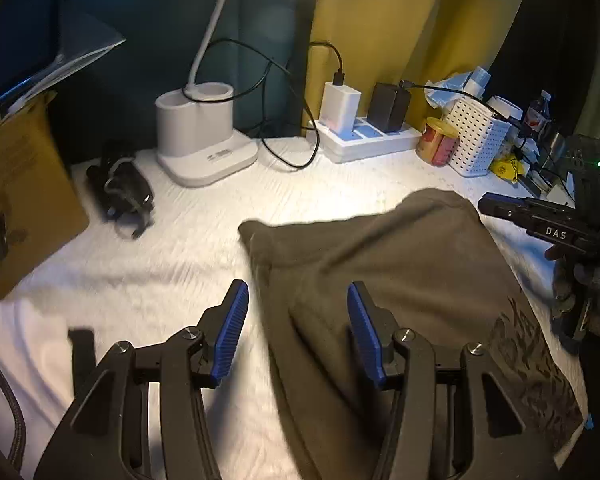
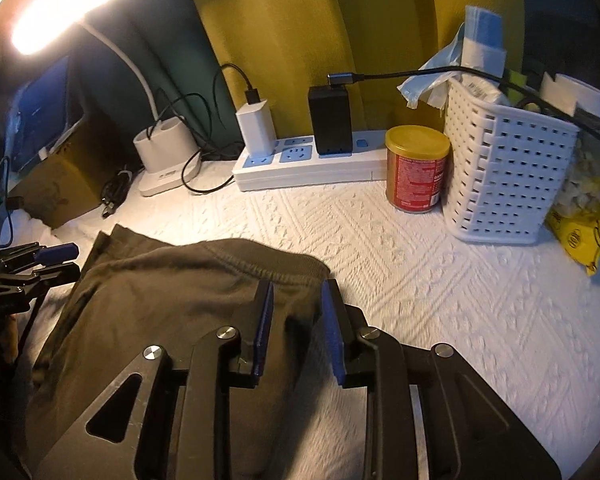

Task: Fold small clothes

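Observation:
A dark olive-brown garment [image 1: 384,280] lies folded on the white textured cloth [image 1: 172,264], a dark print near its right edge. My left gripper [image 1: 298,300] is open above the garment's left edge, one finger over the white cloth and one over the fabric, holding nothing. In the right wrist view the garment [image 2: 172,300] lies at lower left. My right gripper [image 2: 296,296] is open over the garment's right corner with fabric between its fingers, not clamped. The right gripper also shows in the left wrist view [image 1: 540,216] at the far right. The left gripper shows in the right wrist view [image 2: 48,260] at the far left.
At the back stand a white lamp base [image 1: 204,132], a power strip with chargers [image 2: 312,160], a red can with a yellow lid [image 2: 416,168] and a white perforated basket [image 2: 504,176]. A brown envelope [image 1: 16,200] and a coiled black cable [image 1: 120,188] lie left. A yellow packet [image 2: 584,236] lies right.

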